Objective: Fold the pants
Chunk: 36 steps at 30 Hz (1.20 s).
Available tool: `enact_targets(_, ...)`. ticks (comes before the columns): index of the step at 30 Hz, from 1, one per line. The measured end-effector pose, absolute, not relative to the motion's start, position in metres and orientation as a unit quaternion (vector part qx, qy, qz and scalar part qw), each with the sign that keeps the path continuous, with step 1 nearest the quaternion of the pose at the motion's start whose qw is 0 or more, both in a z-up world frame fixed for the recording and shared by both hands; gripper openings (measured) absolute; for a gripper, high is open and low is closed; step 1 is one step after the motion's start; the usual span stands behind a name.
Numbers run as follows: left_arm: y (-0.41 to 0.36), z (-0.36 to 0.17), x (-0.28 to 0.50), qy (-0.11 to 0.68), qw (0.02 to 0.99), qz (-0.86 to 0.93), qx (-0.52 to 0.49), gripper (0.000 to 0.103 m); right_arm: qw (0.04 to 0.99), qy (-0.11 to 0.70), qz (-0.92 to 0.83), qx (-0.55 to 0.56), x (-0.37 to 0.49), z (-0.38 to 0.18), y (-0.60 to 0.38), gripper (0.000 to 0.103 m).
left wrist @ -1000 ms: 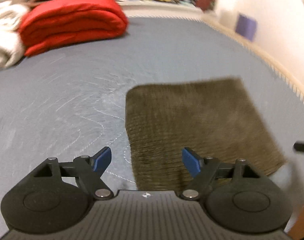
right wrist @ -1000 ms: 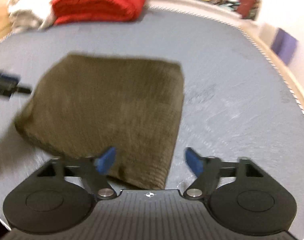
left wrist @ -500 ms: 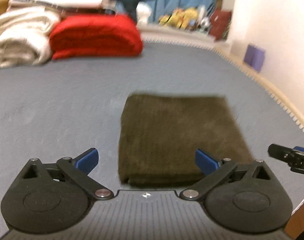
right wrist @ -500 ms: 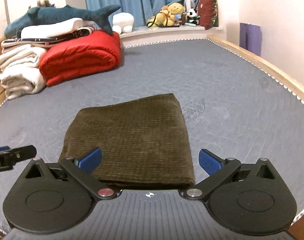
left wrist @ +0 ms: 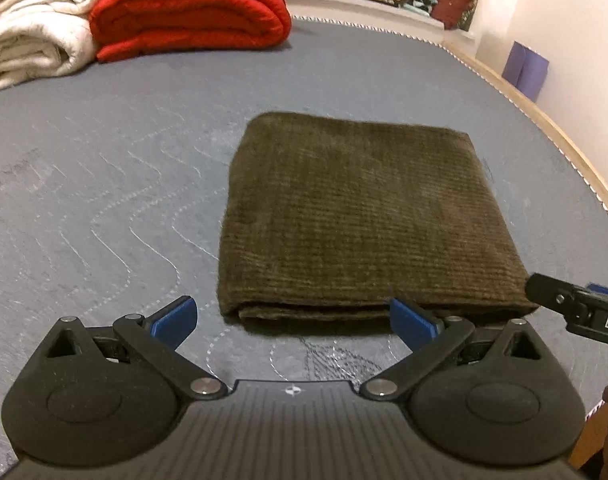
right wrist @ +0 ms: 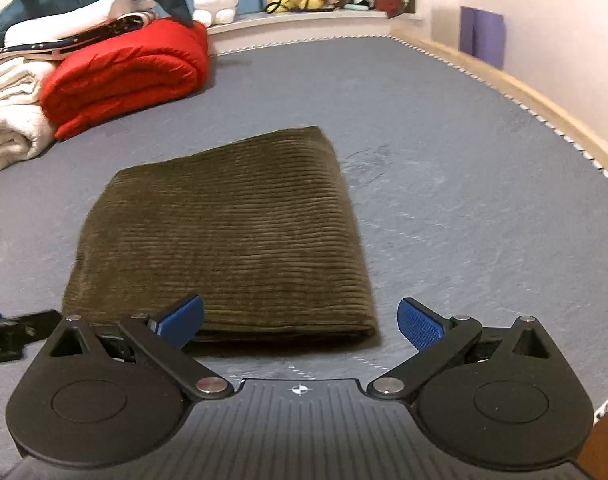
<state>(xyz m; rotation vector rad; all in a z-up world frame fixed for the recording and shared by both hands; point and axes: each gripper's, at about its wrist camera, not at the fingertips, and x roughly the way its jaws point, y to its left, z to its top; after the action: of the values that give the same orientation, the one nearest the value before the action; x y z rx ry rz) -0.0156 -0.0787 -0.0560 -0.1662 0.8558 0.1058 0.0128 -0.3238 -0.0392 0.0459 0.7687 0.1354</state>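
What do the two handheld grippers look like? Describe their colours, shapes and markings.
Both the left gripper and right gripper match: matte black ribbed body, two round black lobes, silver pivot pins, angled black link arms, blue textured fingertips, and a small white crosshair mark at centre.

The right tool (left wrist: 584,312) is cut off by the frame edge; its lettering shows only partly.
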Motion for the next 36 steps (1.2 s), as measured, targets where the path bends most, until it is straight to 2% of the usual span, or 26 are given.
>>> enact_targets(36,-0.086,-0.067,-0.02,0.436,0.895,0.046,-0.079,0.103,0.926,0.363,0.096,-0.032,0.003,-0.036,-0.299,0.102)
